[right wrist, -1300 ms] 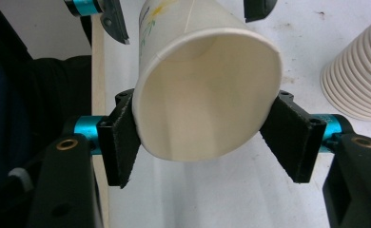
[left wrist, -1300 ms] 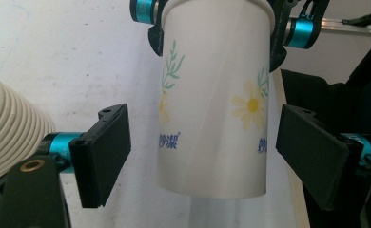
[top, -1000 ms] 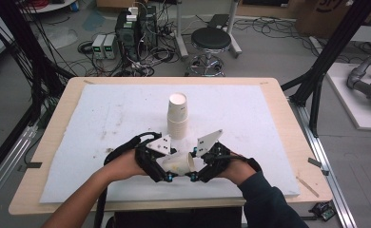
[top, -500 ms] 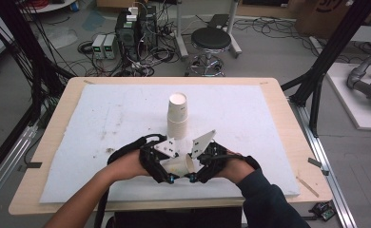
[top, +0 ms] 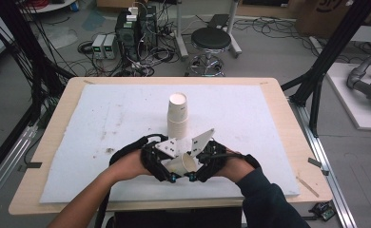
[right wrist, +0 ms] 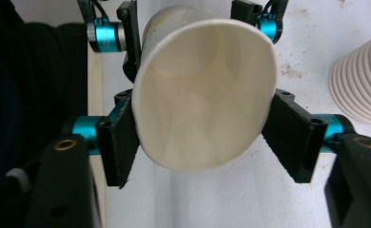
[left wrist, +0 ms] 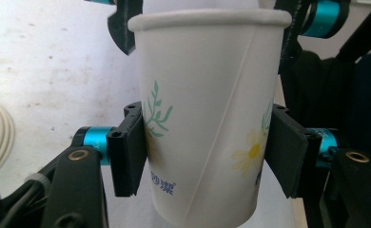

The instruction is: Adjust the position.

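Paper cup (left wrist: 207,118) held lying sideways near the worktop's (top: 269,102) front edge, pinched by the left tongs (left wrist: 205,156), right tongs (right wrist: 207,142) just opening about its rim, cup stack (top: 178,116) set mid-worktop.

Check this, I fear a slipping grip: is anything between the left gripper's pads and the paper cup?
Nothing visible. The left gripper is shut straight on the paper cup, with both pads flat against its bare wall, below the rim.
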The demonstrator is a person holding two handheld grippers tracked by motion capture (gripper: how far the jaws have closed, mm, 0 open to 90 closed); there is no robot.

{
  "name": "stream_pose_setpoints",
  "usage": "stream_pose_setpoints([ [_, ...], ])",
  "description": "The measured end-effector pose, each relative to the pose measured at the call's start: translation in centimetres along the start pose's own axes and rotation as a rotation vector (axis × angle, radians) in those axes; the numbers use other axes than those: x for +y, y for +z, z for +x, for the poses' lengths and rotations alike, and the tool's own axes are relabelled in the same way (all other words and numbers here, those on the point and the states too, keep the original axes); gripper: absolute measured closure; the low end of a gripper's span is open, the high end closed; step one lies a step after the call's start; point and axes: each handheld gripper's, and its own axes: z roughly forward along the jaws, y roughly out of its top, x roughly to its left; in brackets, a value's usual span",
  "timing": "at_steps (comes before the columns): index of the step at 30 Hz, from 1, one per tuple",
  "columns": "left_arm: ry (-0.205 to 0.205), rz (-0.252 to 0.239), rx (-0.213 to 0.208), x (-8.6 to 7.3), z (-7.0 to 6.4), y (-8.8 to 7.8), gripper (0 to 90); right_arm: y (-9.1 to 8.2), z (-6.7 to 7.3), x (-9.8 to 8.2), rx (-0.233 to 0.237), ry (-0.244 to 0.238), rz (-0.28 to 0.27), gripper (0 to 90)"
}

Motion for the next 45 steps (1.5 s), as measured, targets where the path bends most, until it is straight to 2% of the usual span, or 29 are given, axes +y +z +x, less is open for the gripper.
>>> stream_pose_setpoints([
  [2,-0.008,-0.022,0.01,-0.2,0.1,-0.2,37.0,-0.1,-0.1,0.0,-0.007,0.016,-0.012,26.1],
  [3,-0.021,-0.033,0.014,-0.4,0.1,-0.3,36.8,-0.5,-0.2,-0.3,-0.017,0.061,-0.058,21.7],
  [5,-0.035,-0.054,0.021,-0.7,0.2,-0.4,36.7,-0.6,-0.3,-0.5,-0.02,0.073,-0.077,21.7],
  [6,-0.046,-0.061,0.022,-0.9,0.2,-0.5,36.2,-1.2,-0.5,-1.1,-0.021,0.106,-0.133,21.7],
  [8,-0.063,-0.09,0.036,-1.4,0.3,-0.7,35.9,-1.4,-0.5,-1.3,-0.029,0.116,-0.149,21.6],
  [11,-0.093,-0.135,0.059,-2.2,0.4,-1.1,34.8,-2.2,-0.6,-2.4,-0.048,0.158,-0.223,21.6],
  [14,-0.121,-0.185,0.086,-3.0,0.4,-1.6,34.4,-3.1,-0.7,-3.6,-0.083,0.197,-0.276,21.6],
  [18,-0.163,-0.247,0.117,-4.1,0.5,-2.0,34.0,-3.9,-0.8,-5.3,-0.141,0.254,-0.318,21.6],
  [20,-0.173,-0.265,0.132,-4.6,0.6,-2.2,33.9,-4.1,-0.9,-6.0,-0.165,0.286,-0.334,21.6],
  [22,-0.191,-0.305,0.152,-5.0,0.5,-2.4,33.8,-4.3,-1.1,-6.9,-0.184,0.309,-0.348,21.6],
  [27,-0.2,-0.374,0.204,-6.1,0.5,-3.1,33.9,-4.6,-1.1,-8.5,-0.255,0.347,-0.386,21.1],
  [35,-0.214,-0.566,0.293,-7.9,0.0,-4.0,34.4,-4.7,-1.1,-10.8,-0.339,0.409,-0.429,21.2],
  [39,-0.21,-0.632,0.336,-8.7,-0.2,-4.3,34.2,-4.6,-1.0,-11.5,-0.369,0.422,-0.43,21.2],
  [45,-0.22,-0.694,0.388,-9.6,-0.4,-5.0,33.7,-4.8,-0.8,-12.0,-0.406,0.426,-0.436,21.2],
])
